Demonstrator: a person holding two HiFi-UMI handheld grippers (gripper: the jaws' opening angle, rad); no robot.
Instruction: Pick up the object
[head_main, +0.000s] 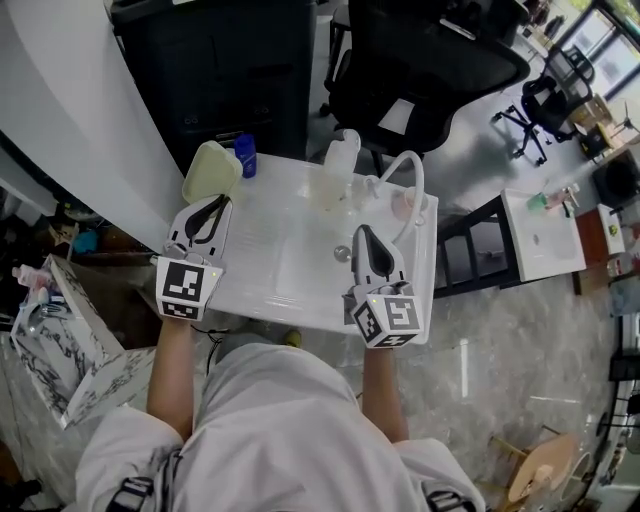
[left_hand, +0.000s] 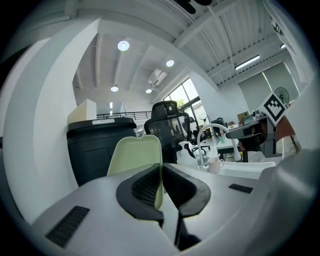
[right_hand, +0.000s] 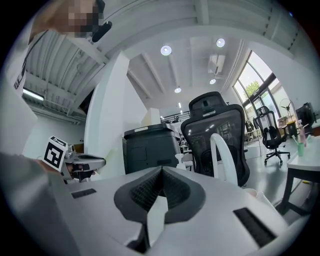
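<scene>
While the left tool (head_main: 214, 203) pinches one pale green plate (head_main: 208, 170), the right tool (head_main: 363, 234) is closed on nothing.

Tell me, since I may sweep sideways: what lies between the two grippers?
Head view: bare white table, except a small round object beside the right gripper.

Pale green rounded-square dish (head_main: 210, 170) — tilted on edge, pinched in jaws of left gripper (head_main: 213, 203), at table's (head_main: 270, 255) far-left corner
</scene>
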